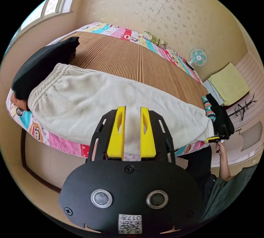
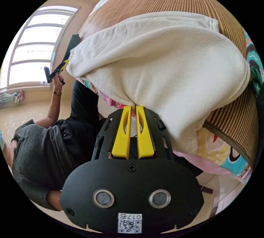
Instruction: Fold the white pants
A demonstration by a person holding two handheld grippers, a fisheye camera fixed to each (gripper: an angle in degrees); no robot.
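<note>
1. Two tongs work one garment: the pants (image 1: pixel 110 100) lie on a bed (image 1: pixel 143 62), stretched along its near edge over a ribbed brown mat.
2. In the left gripper view the pants' long axis runs from the elastic waistband at the left end to the leg end at the right, parallel to the bed's edge.
3. Left tongs (image 1: pixel 132 109) sit at the near long edge of the pants, about midway along; the yellow jaws stand a narrow gap apart with white cloth showing between them, but whether they press on it cannot be told.
4. Right tongs (image 2: pixel 131 108), in the right gripper view, have their jaws nearly together with a pinched bunch of the pants' cloth drawn in at their tips, so they hold the pants.
5. In the left gripper view the right tongs show at the leg end, past the bed's corner, in the person's hand (image 1: pixel 220 148).
6. Black clothes (image 1: pixel 41 62) lie beside the waistband end.
7. A fan (image 1: pixel 198 56) stands by the wall beyond the bed.
8. A window (image 2: pixel 35 45) shows in the right gripper view.
</note>
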